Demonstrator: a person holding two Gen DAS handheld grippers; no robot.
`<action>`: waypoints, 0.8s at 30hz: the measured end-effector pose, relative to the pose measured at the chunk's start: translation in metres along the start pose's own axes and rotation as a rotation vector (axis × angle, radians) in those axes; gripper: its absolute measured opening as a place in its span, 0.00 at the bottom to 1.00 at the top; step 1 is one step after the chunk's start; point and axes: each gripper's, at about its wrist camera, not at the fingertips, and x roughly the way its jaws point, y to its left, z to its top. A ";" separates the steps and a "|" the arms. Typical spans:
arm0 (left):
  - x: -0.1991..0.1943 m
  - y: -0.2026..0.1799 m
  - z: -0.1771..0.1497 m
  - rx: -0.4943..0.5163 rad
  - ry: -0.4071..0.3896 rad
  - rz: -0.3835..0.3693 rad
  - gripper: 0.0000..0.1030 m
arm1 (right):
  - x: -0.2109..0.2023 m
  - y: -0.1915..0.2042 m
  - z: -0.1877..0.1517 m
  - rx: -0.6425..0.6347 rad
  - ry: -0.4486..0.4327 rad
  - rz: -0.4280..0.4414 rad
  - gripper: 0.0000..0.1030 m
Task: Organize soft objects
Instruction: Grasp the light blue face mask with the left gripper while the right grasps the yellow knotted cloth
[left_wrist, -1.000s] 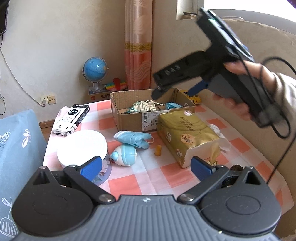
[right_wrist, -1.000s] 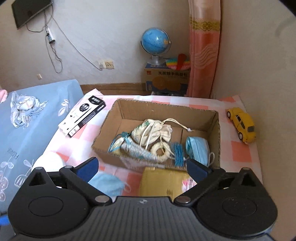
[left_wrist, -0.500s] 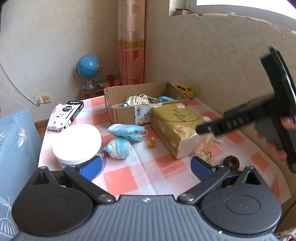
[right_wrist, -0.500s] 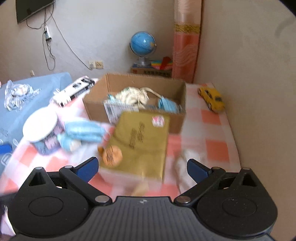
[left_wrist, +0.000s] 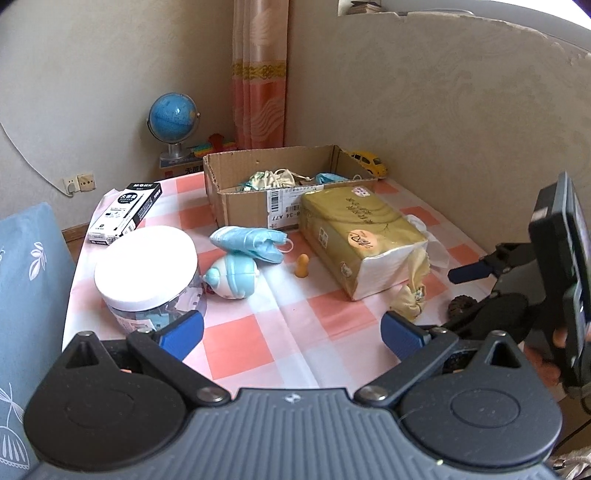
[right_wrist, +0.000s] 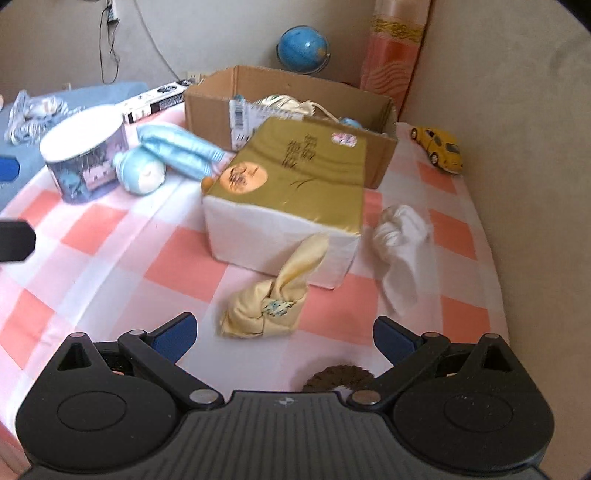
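My left wrist camera sits back and fairly high at the near edge of the checked table (left_wrist: 295, 332), facing along my spread left gripper (left_wrist: 291, 332) toward the room corner; it takes in the whole tabletop and my right gripper (left_wrist: 476, 291) at its right edge. My right wrist camera is lower and closer, aimed over my right gripper (right_wrist: 284, 336) at the yellow cloth bundle (right_wrist: 266, 306), just ahead. Both views share the tissue pack (left_wrist: 354, 236) (right_wrist: 291, 173), cardboard box (left_wrist: 251, 199) (right_wrist: 210, 99), white-lidded jar (left_wrist: 147, 266) (right_wrist: 85, 155), globe (left_wrist: 171, 116) (right_wrist: 303, 50), yellow toy car (left_wrist: 369, 160) (right_wrist: 439, 147).
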 end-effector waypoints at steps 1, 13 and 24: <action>0.001 0.001 0.000 0.000 0.002 0.000 0.99 | 0.002 0.001 0.000 -0.001 0.002 0.004 1.00; 0.024 0.005 0.029 0.164 0.041 -0.021 0.98 | 0.011 -0.016 -0.005 0.009 -0.003 0.097 1.00; 0.087 0.019 0.079 0.299 0.125 -0.015 0.91 | 0.010 -0.018 -0.007 -0.017 -0.025 0.125 1.00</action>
